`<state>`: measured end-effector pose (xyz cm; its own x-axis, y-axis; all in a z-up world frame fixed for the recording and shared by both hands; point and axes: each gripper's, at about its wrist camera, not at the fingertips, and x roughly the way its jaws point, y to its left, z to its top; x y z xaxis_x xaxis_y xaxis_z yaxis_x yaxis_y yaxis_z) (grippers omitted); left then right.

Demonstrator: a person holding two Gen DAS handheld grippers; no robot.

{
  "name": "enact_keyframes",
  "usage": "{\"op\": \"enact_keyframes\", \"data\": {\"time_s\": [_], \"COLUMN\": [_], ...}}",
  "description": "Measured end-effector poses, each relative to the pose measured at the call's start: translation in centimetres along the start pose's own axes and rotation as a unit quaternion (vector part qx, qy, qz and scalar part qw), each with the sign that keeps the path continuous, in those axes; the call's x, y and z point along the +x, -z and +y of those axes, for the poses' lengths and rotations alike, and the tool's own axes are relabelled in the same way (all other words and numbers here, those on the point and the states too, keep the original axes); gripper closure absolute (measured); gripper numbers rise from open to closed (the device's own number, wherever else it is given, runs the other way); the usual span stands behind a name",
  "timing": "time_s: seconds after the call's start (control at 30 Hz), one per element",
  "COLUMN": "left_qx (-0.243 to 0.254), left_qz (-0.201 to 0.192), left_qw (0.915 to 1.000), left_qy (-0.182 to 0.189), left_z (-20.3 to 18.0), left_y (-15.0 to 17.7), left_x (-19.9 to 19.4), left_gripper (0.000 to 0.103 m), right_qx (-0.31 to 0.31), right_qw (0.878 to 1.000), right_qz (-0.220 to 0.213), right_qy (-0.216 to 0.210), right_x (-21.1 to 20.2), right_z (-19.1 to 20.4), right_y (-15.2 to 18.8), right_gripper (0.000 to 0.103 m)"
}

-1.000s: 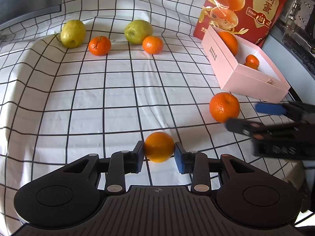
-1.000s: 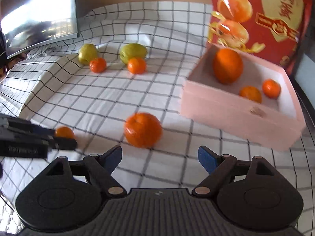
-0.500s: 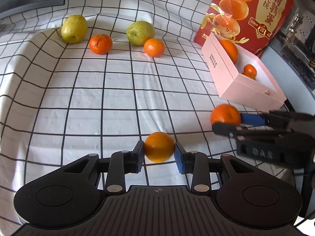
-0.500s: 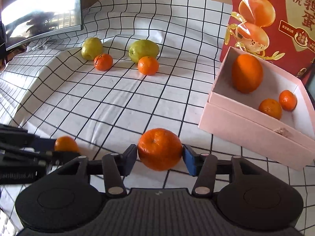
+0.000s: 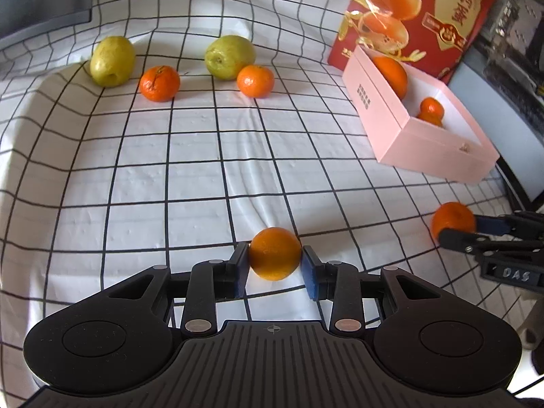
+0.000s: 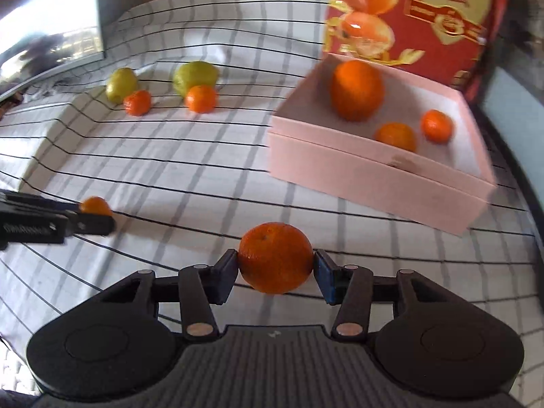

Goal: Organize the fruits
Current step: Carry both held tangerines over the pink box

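**Both grippers loaded, box up and to the right**

The right gripper (image 6: 275, 273) is clamped on a tangerine (image 6: 275, 257). The pink box (image 6: 380, 183) lies just beyond it, toward the upper right of the frame, nearer this hand. The left gripper (image 5: 274, 268) pinches a smaller orange (image 5: 274, 253), the box (image 5: 428, 156) sitting farther off at upper right.

Left gripper (image 5: 274, 265) clamps a small orange (image 5: 274, 253) w/ both pads, near the cloth's (image 5: 190, 170) front edge. Right gripper (image 5: 455, 229) at right edge grips a mandarin (image 5: 450, 217). Pink box (image 5: 425, 149) w/ oranges toward back right corner.
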<state>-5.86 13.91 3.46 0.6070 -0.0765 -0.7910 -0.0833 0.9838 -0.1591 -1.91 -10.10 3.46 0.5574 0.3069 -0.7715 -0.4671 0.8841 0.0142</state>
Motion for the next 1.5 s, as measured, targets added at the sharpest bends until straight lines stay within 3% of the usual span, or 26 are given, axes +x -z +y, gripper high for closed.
{"op": "enact_keyframes", "data": {"time_s": [0.23,0.57,0.7,0.87,1.0,1.1,1.5], "left_qx": [0.007,0.038,0.014,0.000,0.019,0.034,0.091], "left_qz": [0.002,0.009,0.021,0.030,0.041,0.026,0.025], "left_qw": [1.0000,0.9991,0.9992,0.9989,0.9985,0.9982,0.9940], "left_qy": [0.003,0.019,0.030,0.036,0.032,0.041,0.055], "left_z": [0.1,0.3,-0.2,-2.3,-4.5,-6.0,-9.7], "left_y": [0.1,0.0,-0.2,0.3,0.5,0.6,-1.5], "left_x": [0.0,0.0,0.1,0.3,0.5,0.3,0.9], "left_gripper": [0.066,0.066,0.067,0.067,0.067,0.067,0.067], "right_qx": [0.025,0.079,0.088,0.058,0.068,0.072,0.094], "right_qw": [1.000,0.996,0.995,0.997,0.997,0.997,0.995], "right_qz": [0.000,0.007,0.009,0.010,0.000,-0.010,-0.017], "right_qy": [0.010,0.048,0.056,0.039,0.024,0.013,0.035], "right_x": [-0.5,0.6,0.6,1.2,0.8,0.4,0.0], "right_z": [-1.4,-0.5,-0.1,-0.8,-1.7,-2.5,-4.3], "right_y": [0.7,1.1,1.1,0.9,0.8,1.4,2.2], "right_gripper": [0.054,0.054,0.055,0.054,0.054,0.055,0.054]}}
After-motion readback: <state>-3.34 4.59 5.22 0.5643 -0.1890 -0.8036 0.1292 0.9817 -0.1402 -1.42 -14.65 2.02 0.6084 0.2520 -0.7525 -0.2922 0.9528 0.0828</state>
